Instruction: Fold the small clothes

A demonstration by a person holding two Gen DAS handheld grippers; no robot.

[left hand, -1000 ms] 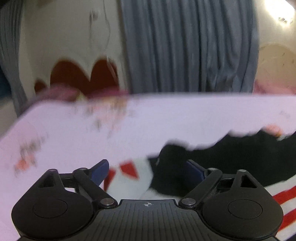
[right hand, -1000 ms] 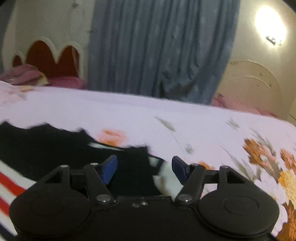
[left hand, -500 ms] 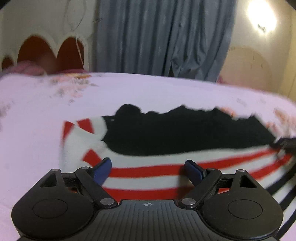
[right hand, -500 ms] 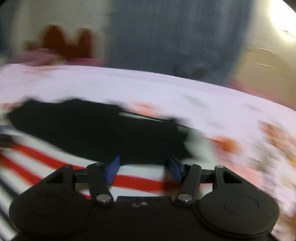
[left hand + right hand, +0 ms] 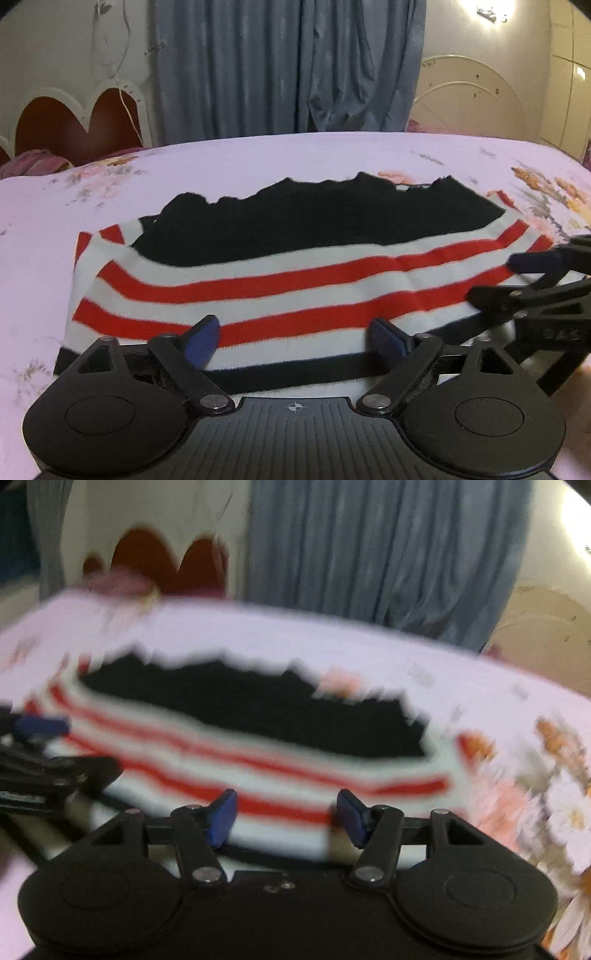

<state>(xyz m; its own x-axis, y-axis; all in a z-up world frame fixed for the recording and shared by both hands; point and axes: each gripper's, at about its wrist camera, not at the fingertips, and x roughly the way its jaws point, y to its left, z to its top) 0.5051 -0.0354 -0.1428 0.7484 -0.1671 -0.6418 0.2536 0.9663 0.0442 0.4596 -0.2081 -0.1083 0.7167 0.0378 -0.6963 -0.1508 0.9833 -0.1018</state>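
A small sweater (image 5: 280,280) with red, white and black stripes and a black far part lies flat on the bed; it also shows, blurred, in the right wrist view (image 5: 258,746). My left gripper (image 5: 293,341) is open and empty, hovering over the sweater's near hem. My right gripper (image 5: 286,818) is open and empty over the hem further right; it appears at the right edge of the left wrist view (image 5: 532,273). The left gripper appears at the left edge of the right wrist view (image 5: 40,749).
The bed (image 5: 258,166) has a pale pink sheet with flower prints (image 5: 546,782) on the right. A red and white headboard (image 5: 74,118) stands at the far left, grey curtains (image 5: 288,66) behind, and a cream footboard (image 5: 469,103) at the far right.
Both grippers have pulled back from the sweater's far black edge toward its near striped hem. The sweater now lies spread flat. Both grippers stayed open.
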